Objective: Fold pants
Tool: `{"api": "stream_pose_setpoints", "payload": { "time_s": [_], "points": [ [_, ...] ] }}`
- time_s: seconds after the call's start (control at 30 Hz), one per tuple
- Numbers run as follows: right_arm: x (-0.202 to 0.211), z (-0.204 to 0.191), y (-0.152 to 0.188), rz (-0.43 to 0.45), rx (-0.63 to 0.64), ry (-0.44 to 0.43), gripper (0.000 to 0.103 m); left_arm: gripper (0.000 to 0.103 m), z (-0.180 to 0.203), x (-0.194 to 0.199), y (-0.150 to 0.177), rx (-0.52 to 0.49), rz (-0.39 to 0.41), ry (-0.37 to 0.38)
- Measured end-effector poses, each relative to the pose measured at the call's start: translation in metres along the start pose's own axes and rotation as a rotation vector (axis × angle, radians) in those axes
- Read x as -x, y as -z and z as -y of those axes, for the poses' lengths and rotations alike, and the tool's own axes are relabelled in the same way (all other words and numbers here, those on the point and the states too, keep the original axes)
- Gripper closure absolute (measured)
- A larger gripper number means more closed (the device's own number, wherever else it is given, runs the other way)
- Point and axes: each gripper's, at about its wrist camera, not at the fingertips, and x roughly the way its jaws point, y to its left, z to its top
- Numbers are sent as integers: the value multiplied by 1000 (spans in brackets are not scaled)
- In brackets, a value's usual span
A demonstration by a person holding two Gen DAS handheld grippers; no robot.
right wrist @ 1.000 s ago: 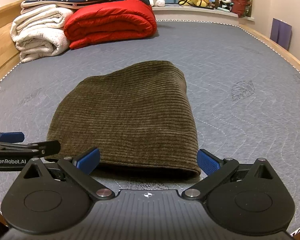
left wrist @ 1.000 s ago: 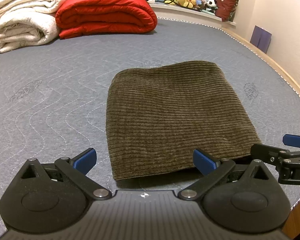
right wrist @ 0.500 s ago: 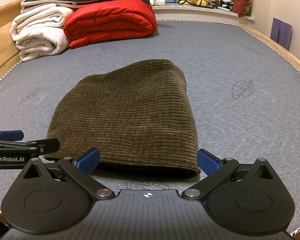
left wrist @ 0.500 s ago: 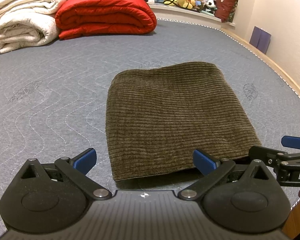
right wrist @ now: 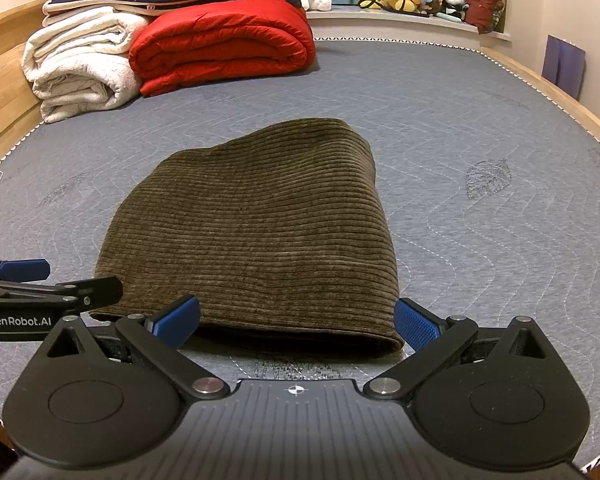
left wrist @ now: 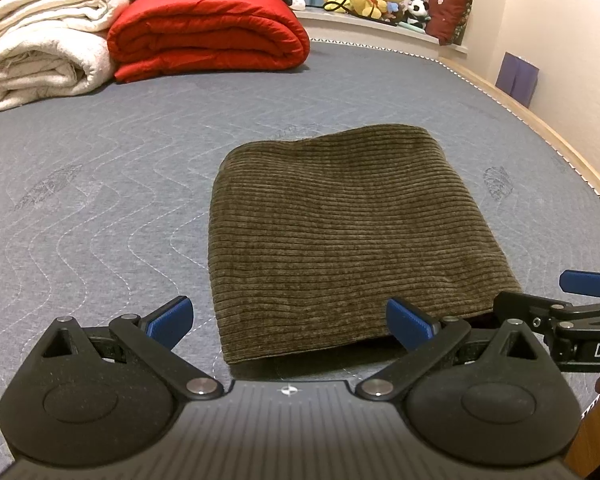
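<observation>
The pants (left wrist: 332,236) lie folded into a compact olive corduroy rectangle on the grey quilted mattress (left wrist: 100,200), near its front edge. The left gripper (left wrist: 288,318) and the right gripper (right wrist: 298,316) hover just before the near folded edge, fingers spread wide, holding nothing. Bare mattress surrounds the pants on all sides. A red duvet (right wrist: 224,40) and white blankets (right wrist: 80,64) lie well apart at the far end.

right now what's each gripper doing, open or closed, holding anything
Left gripper: open, holding nothing, at the near edge of the folded pants.
Right gripper: open, holding nothing, at the same near edge.
</observation>
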Motion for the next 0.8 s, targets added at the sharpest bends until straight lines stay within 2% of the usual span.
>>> {"api": "stream_pose_setpoints", "payload": {
  "time_s": [0.8],
  "points": [
    [-1,2,-2,-14,-5,1,1,0,0,-1,1,-11,3,12]
  ]
}}
